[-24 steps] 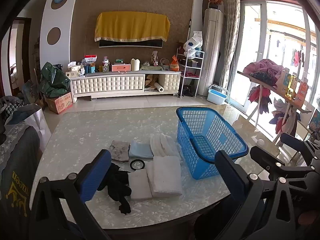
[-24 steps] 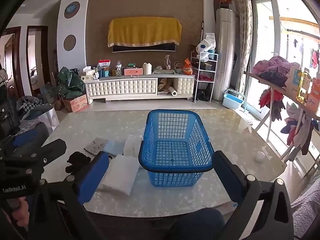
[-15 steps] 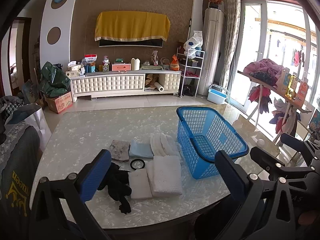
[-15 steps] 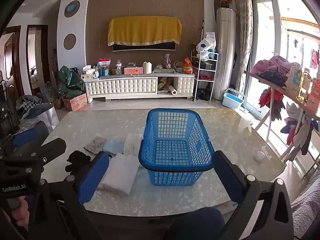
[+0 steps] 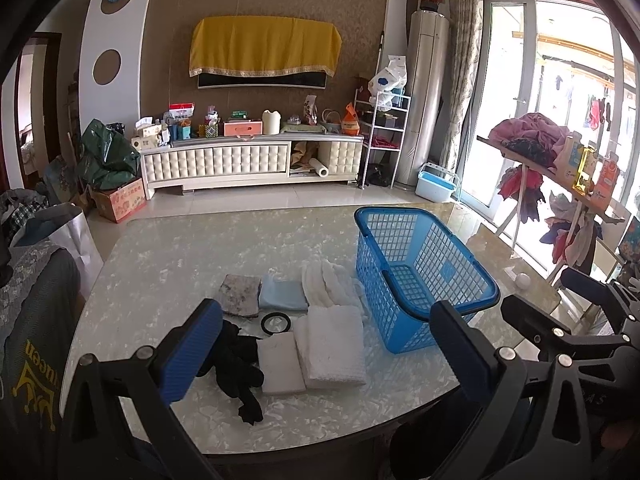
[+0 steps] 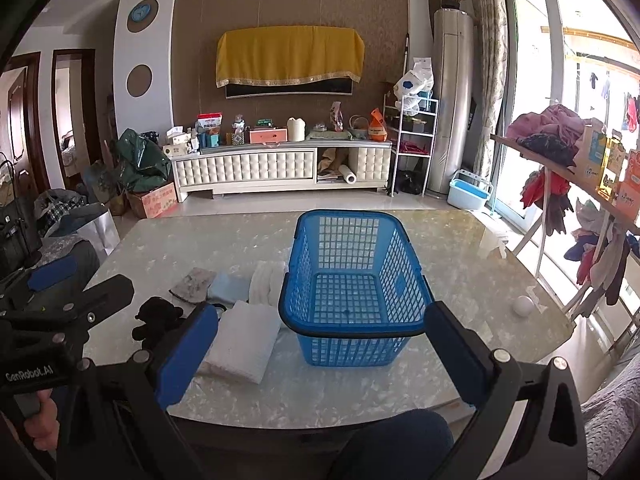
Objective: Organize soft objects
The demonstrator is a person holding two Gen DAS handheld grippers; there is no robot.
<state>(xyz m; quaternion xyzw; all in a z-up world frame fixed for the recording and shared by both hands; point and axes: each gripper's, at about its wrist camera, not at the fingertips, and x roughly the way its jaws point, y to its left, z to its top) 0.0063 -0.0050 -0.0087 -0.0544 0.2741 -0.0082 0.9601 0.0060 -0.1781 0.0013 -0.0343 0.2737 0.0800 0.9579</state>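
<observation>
An empty blue mesh basket (image 5: 420,276) (image 6: 352,280) stands on the marble table (image 5: 168,264). Left of it lie soft items: a folded white towel (image 5: 332,344) (image 6: 244,340), a small white folded cloth (image 5: 280,362), a ruffled white cloth (image 5: 328,284), a light blue cloth (image 5: 282,296), a grey patterned cloth (image 5: 241,294) and a crumpled black cloth (image 5: 240,364) (image 6: 158,320). My left gripper (image 5: 324,356) is open and empty, above the table's near edge before the cloths. My right gripper (image 6: 320,356) is open and empty, in front of the basket.
A black tape ring (image 5: 275,323) lies among the cloths. A small white ball (image 6: 524,306) sits at the table's right side. A dark chair back (image 5: 28,320) stands at the left. A TV cabinet (image 5: 240,160) and a laden drying rack (image 5: 552,168) stand beyond.
</observation>
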